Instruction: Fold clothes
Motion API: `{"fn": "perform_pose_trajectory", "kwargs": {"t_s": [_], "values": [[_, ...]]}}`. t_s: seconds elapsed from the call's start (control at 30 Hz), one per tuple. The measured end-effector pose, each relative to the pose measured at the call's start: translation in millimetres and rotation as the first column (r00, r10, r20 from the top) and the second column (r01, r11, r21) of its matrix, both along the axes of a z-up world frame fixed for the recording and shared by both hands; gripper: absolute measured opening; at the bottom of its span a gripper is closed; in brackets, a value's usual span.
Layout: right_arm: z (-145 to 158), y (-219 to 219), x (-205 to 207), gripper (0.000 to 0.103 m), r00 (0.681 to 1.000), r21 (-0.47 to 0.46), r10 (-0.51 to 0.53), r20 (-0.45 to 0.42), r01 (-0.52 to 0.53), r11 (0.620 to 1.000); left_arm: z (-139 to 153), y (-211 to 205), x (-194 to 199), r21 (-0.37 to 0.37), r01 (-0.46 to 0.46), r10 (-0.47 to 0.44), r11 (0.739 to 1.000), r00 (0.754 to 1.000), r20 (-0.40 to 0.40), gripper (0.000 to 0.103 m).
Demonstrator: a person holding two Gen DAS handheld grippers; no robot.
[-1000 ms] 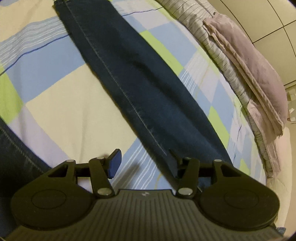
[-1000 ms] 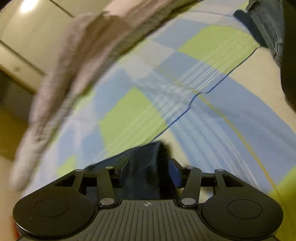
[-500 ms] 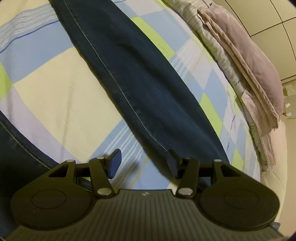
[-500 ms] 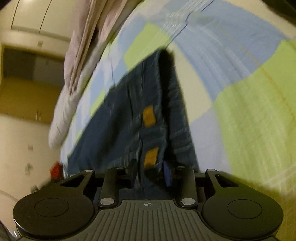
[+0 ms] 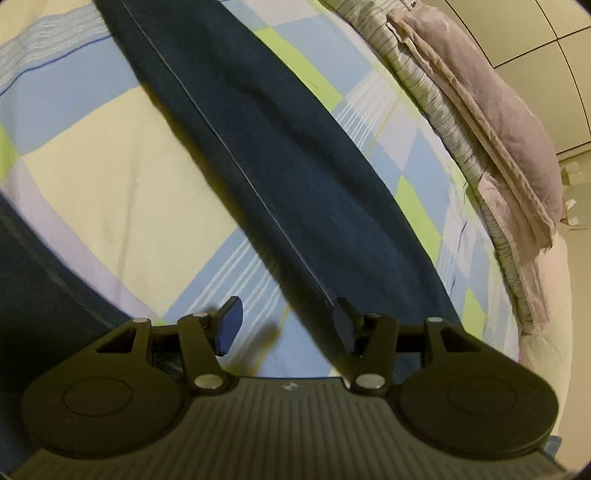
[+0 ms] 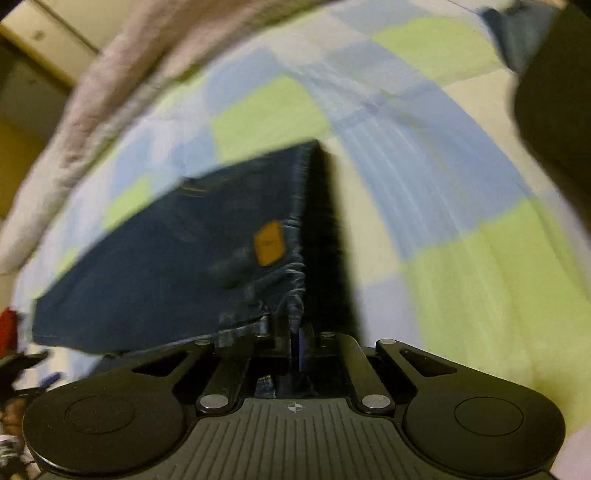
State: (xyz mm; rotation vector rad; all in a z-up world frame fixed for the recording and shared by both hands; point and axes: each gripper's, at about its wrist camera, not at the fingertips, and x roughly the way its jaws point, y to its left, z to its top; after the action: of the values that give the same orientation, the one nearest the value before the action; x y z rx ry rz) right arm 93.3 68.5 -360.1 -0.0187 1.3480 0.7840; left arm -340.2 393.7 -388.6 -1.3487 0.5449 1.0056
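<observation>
While pinching jeans (image 6: 177, 266), right tool (image 6: 295, 339) low.

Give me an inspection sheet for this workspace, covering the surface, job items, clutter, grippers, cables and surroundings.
Surface: bed with a checked blue, green and cream sheet.
Job's things: dark blue denim jeans, one leg stretched diagonally across the sheet; waistband end with an orange tag lifted.
Clutter: folded mauve cloth on a grey striped blanket at the bed edge.
Grippers: left gripper open over the leg; right gripper shut on the jeans.
Cables: nothing seen.
Surroundings: beige panelled wall; blurred elsewhere.
</observation>
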Motion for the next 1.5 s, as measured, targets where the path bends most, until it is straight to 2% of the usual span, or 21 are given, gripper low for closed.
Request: {"fn": "perform_pose_trajectory", "kwargs": {"t_s": [0.03, 0.13, 0.17, 0.2, 0.23, 0.3, 0.33, 0.4, 0.47, 0.63, 0.73, 0.8, 0.93, 1.0, 1.07, 1.17, 1.23, 1.27, 1.3, 1.33, 1.5], "values": [[-10, -2, 2, 0.001, 1.000, -0.028, -0.020, -0.015, 0.020, 0.999, 0, 1, -3, 0.001, -0.004, 0.004, 1.000, 1.000, -0.004, 0.048], [-13, 11, -1, 0.005, 1.000, -0.047, 0.013, 0.016, -0.012, 0.999, -2, 4, -12, 0.004, -0.017, 0.017, 1.000, 1.000, -0.016, 0.048], [-7, 13, -2, 0.021, 1.000, -0.063, 0.013, 0.024, -0.011, 0.998, -2, 5, -15, 0.005, -0.022, 0.022, 1.000, 1.000, -0.020, 0.048], [-1, 15, -3, 0.041, 0.999, -0.079, 0.012, 0.037, -0.009, 0.997, -3, 6, -18, 0.006, -0.026, 0.026, 1.000, 0.999, -0.024, 0.048], [7, 12, -7, 0.048, 0.995, -0.085, 0.001, 0.103, 0.008, 0.996, -3, 7, -21, 0.007, -0.030, 0.030, 1.000, 0.999, -0.029, 0.048], [23, 6, -15, 0.050, 0.972, -0.091, -0.020, 0.233, 0.042, 0.995, -4, 9, -27, 0.010, -0.039, 0.039, 0.999, 0.999, -0.037, 0.048], [24, 10, -15, 0.050, 0.963, -0.063, -0.031, 0.268, 0.050, 0.997, -5, 10, -30, 0.011, -0.043, 0.043, 0.999, 0.998, -0.041, 0.048], [8, 12, -9, 0.050, 0.978, -0.026, -0.042, 0.203, 0.048, 0.999, -6, 12, -35, 0.013, -0.052, 0.052, 0.999, 0.997, -0.049, 0.048], [-19, 23, -5, 0.051, 0.985, -0.170, -0.011, 0.171, 0.041, 0.985, -7, 15, -42, 0.017, -0.062, 0.063, 0.998, 0.996, -0.058, 0.048], [8, 34, -3, 0.052, 0.958, -0.169, -0.167, 0.231, 0.209, 0.963, 2, 57, -91, 0.087, -0.156, 0.164, 0.984, 0.981, -0.100, 0.050], [17, 44, 4, 0.052, 0.940, -0.142, -0.252, 0.230, 0.289, 0.947, 8, 97, -119, 0.151, -0.202, 0.222, 0.968, 0.967, -0.124, 0.050], [18, 55, 6, 0.052, 0.938, -0.157, -0.270, 0.217, 0.307, 0.939, 11, 128, -134, 0.200, -0.214, 0.244, 0.956, 0.960, -0.140, 0.051], [15, 78, -3, 0.052, 0.941, -0.180, -0.270, 0.205, 0.308, 0.934, 21, 195, -154, 0.292, -0.129, 0.206, 0.948, 0.946, -0.251, 0.053], [10, 88, -9, 0.052, 0.940, -0.202, -0.267, 0.211, 0.309, 0.929, 22, 224, -157, 0.313, -0.038, 0.146, 0.949, 0.932, -0.330, 0.056], [-1, 102, -13, 0.052, 0.937, -0.229, -0.273, 0.217, 0.321, 0.919, 19, 245, -159, 0.310, 0.064, 0.072, 0.949, 0.910, -0.408, 0.056], [-5, 110, -21, 0.052, 0.927, -0.247, -0.292, 0.237, 0.348, 0.904, 7, 266, -160, 0.261, 0.181, -0.052, 0.948, 0.900, -0.433, 0.056], [-5, 114, -24, 0.052, 0.921, -0.261, -0.303, 0.245, 0.364, 0.894, -1, 280, -161, 0.227, 0.258, -0.135, 0.939, 0.885, -0.446, 0.048], [-5, 116, -25, 0.052, 0.919, -0.269, -0.308, 0.247, 0.371, 0.889, -4, 285, -162, 0.212, 0.291, -0.173, 0.933, 0.878, -0.447, 0.037], [-6, 118, -25, 0.052, 0.917, -0.278, -0.313, 0.249, 0.377, 0.884, -6, 285, -164, 0.204, 0.308, -0.199, 0.929, 0.883, -0.424, 0.004], [-5, 121, -25, 0.053, 0.916, -0.290, -0.311, 0.255, 0.379, 0.879, -6, 285, -167, 0.204, 0.322, -0.221, 0.925, 0.889, -0.400, 0.000], [-7, 135, -28, 0.055, 0.922, -0.342, -0.271, 0.278, 0.358, 0.869, 25, 278, -202, 0.358, 0.289, -0.217, 0.888, 0.949, -0.228, 0.000]]}}
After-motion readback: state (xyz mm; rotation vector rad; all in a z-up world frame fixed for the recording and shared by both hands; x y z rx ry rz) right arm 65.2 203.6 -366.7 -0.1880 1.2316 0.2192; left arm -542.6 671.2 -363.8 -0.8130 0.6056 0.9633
